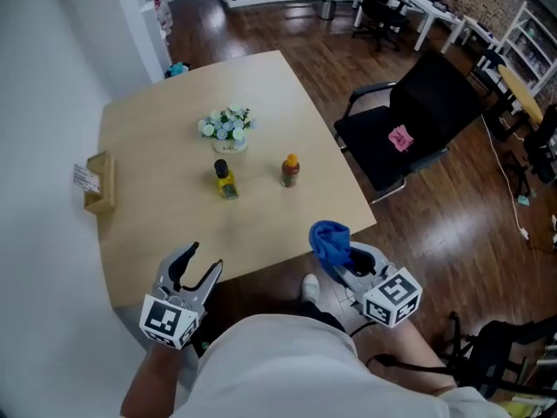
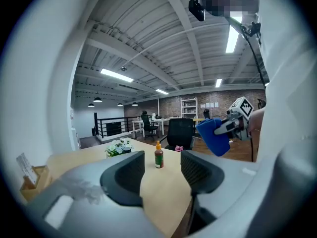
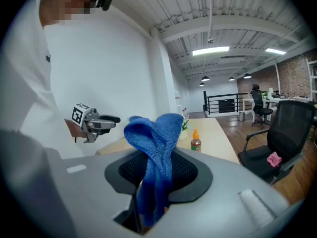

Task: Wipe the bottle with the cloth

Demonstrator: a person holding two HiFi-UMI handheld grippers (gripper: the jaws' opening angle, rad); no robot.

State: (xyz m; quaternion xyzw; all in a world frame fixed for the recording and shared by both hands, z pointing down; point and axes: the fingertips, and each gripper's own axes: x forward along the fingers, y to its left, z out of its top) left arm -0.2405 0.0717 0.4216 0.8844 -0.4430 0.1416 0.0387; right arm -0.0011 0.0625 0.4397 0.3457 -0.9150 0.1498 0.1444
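Cloth (image 1: pixel 330 240), blue and bunched, is pinched between the closed jaws of the right tool (image 1: pixel 346 263) at the near right edge of the tabletop (image 1: pixel 157 146). In the right gripper view its folds stand up out of the jaws.

The left tool (image 1: pixel 202 261) hovers over the near left edge, jaws spread with nothing between them.

Two bottles stand upright near the middle of the tabletop, well apart from both tools. A dark-capped bottle (image 1: pixel 225 179) with yellow contents is on the left, and an orange-capped bottle (image 1: pixel 290 171) stands to its right, not touching it. Just beyond them is a small pot of flowers (image 1: pixel 226 127).

A wooden box (image 1: pixel 100 183) rests at the left edge. A black office chair (image 1: pixel 418 116) stands right of the tabletop, with a pink item (image 1: pixel 400 138) on its seat.
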